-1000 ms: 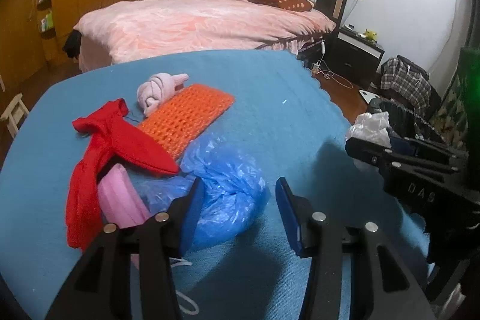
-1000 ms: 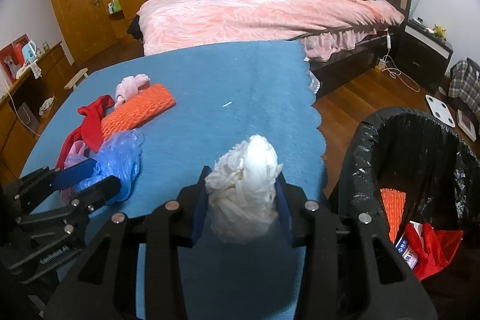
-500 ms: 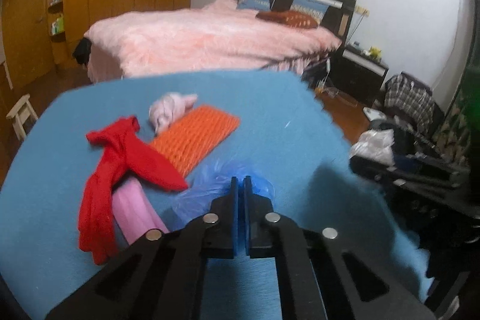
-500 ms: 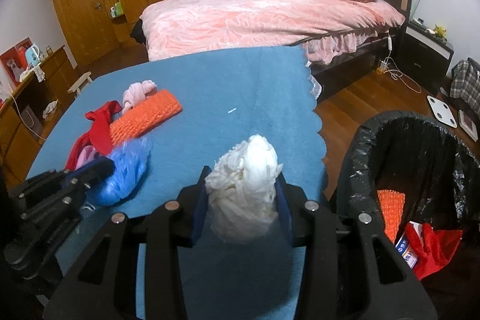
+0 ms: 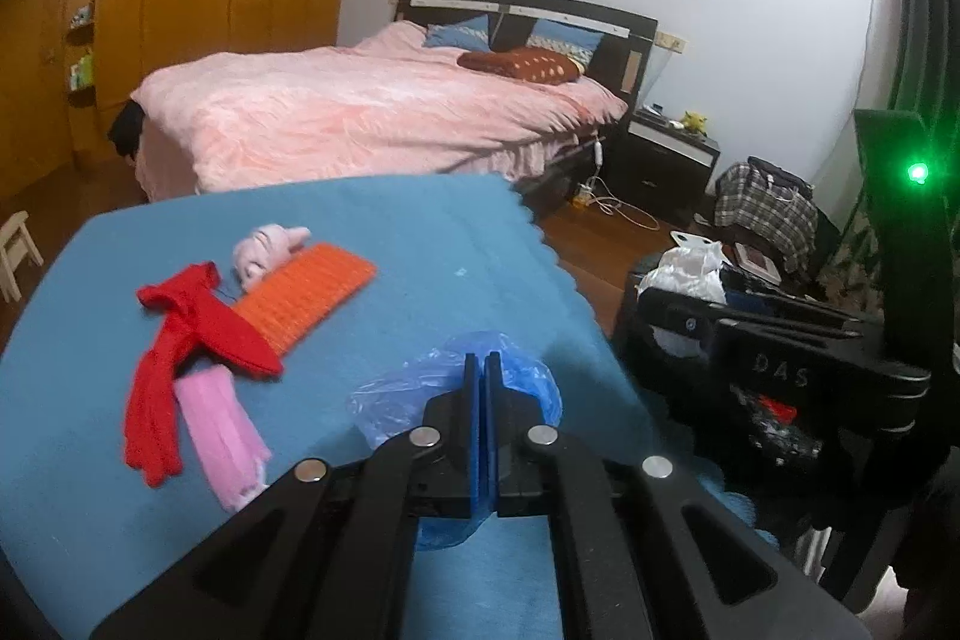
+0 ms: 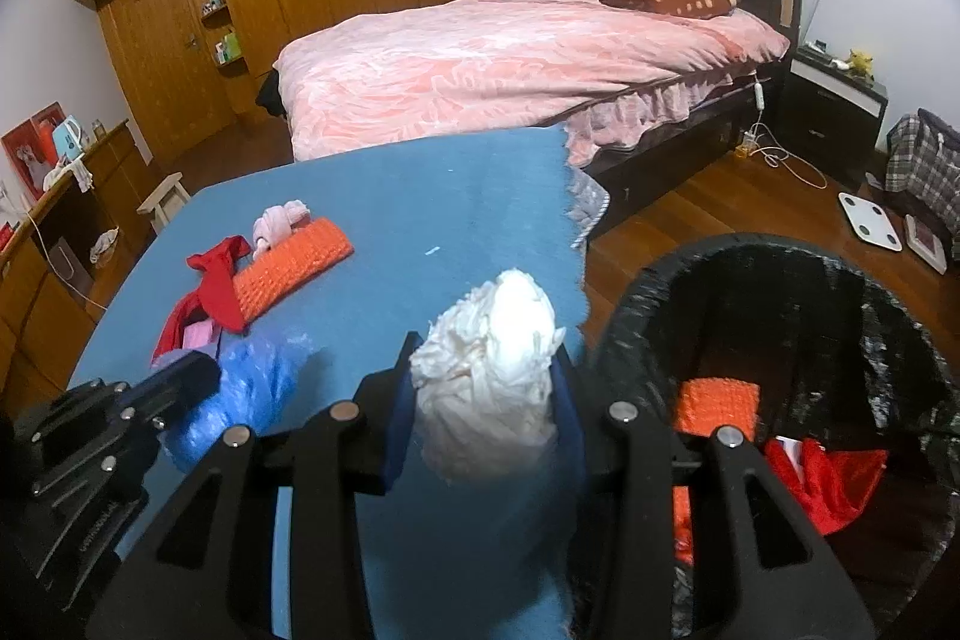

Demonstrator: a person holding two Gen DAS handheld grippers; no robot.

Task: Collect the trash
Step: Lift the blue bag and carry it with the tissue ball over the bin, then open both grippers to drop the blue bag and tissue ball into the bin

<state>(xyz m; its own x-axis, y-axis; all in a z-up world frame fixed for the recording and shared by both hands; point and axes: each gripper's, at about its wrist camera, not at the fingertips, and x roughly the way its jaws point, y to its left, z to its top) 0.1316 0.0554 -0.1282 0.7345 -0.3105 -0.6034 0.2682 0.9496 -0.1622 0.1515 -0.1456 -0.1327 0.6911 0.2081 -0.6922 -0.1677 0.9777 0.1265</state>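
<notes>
Here, seen from the left wrist camera, the left gripper [image 5: 481, 370] has its two blue-padded fingers pressed together on a crumpled, translucent blue plastic bag [image 5: 420, 391], which bulges out on both sides of the fingers. The bag sits over the blue cloth-covered tabletop [image 5: 408, 232], near its right edge. Toward the left edge lies a limp red fabric piece [image 5: 186, 340], partly draped over a flat pink fabric strip [image 5: 222, 430]. A rectangular orange knitted mesh pad [image 5: 306, 295] lies just beside the red fabric, and a small knotted pale-pink cloth bundle [image 5: 264, 247] touches the pad's far end. Off the right edge, the right gripper [image 5: 690, 301] appears side-on, with a crumpled white plastic wad [image 5: 684, 271] at its tip. Beyond the far edge stands a bed with a pink quilt [image 5: 372, 112].

Next, from the right wrist camera, the right gripper [image 6: 486, 388] pinches the crumpled white plastic wad [image 6: 489, 376] between its fingers, and the wad sticks up above them. It is held over the right edge of the tabletop [image 6: 420, 196], just beside a round bin lined with a black plastic bag [image 6: 840, 280]. Inside the bin lie an orange mesh piece [image 6: 714, 400] and some red material [image 6: 834, 478]. At the lower left, the left gripper [image 6: 198, 379] meets the blue plastic bag [image 6: 240, 394]. The red fabric [image 6: 216, 280], orange pad [image 6: 288, 262] and pale-pink bundle [image 6: 279, 223] rest farther back toward the left edge.
</notes>
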